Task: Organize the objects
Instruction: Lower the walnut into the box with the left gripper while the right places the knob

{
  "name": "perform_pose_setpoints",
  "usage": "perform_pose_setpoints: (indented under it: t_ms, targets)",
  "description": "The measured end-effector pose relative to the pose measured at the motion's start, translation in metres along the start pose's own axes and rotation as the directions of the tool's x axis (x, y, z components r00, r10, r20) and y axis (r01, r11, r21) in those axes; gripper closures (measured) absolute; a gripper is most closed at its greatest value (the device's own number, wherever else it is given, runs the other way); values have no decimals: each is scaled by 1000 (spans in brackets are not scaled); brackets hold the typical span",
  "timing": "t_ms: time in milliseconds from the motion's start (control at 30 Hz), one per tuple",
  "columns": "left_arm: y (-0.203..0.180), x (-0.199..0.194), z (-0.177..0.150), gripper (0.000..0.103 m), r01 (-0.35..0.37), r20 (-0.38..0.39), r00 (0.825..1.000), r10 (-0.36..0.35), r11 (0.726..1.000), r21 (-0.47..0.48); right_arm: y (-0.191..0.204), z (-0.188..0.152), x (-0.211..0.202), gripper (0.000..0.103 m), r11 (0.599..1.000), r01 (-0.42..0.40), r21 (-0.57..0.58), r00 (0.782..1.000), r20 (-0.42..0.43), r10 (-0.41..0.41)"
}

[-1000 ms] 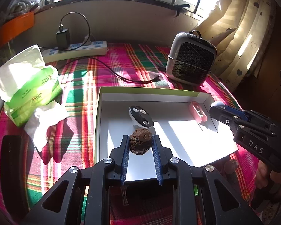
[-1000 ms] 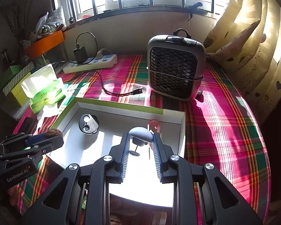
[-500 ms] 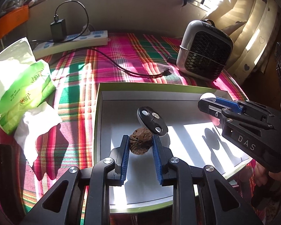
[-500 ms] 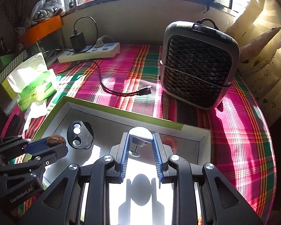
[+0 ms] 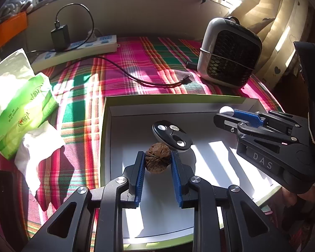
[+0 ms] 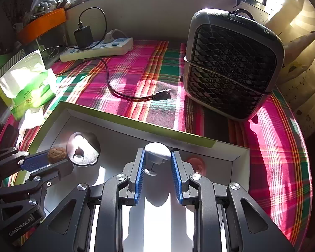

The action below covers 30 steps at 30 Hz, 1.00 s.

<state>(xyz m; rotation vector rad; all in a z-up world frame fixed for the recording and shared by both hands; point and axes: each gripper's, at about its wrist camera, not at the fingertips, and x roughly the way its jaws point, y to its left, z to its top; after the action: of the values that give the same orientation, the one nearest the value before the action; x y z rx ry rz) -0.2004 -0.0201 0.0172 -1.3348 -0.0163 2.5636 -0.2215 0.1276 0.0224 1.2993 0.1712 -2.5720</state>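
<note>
Squarely between left gripper (image 5: 157, 163) pads: walnut (image 5: 157, 160).

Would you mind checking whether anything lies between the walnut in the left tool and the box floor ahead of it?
Yes: the black oval remote lies on the white box floor, just beyond the walnut held by the left tool.

tray (image 5: 107, 138) on tablecloth (image 5: 136, 67) | remote (image 5: 171, 136) in tray | tissue pack (image 5: 21, 109) left | fan (image 5: 229, 52) behind-right
</note>
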Motion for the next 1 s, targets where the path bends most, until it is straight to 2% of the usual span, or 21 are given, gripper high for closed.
perform_pose_setpoints:
  t_ms: [567, 700, 767, 1000]
  targets:
    - [-4, 2, 1, 79, -11, -6, 1000, 11, 1000, 11, 1, 2, 5, 77, 1000, 22, 5, 1000, -17, -22]
    - [-4, 2, 1, 73, -3, -3, 1000, 3, 1000, 6, -1, 2, 4, 61, 999, 23, 24, 1000, -11, -23]
    - [-3, 0, 1, 68, -3, 2, 1000, 3, 1000, -1, -2, 2, 3, 60, 999, 22, 26, 1000, -9, -22]
    - [-2, -2, 2, 66, -12, 11, 1000, 12, 1000, -12, -2, 2, 0, 59, 999, 23, 34, 1000, -3, -23]
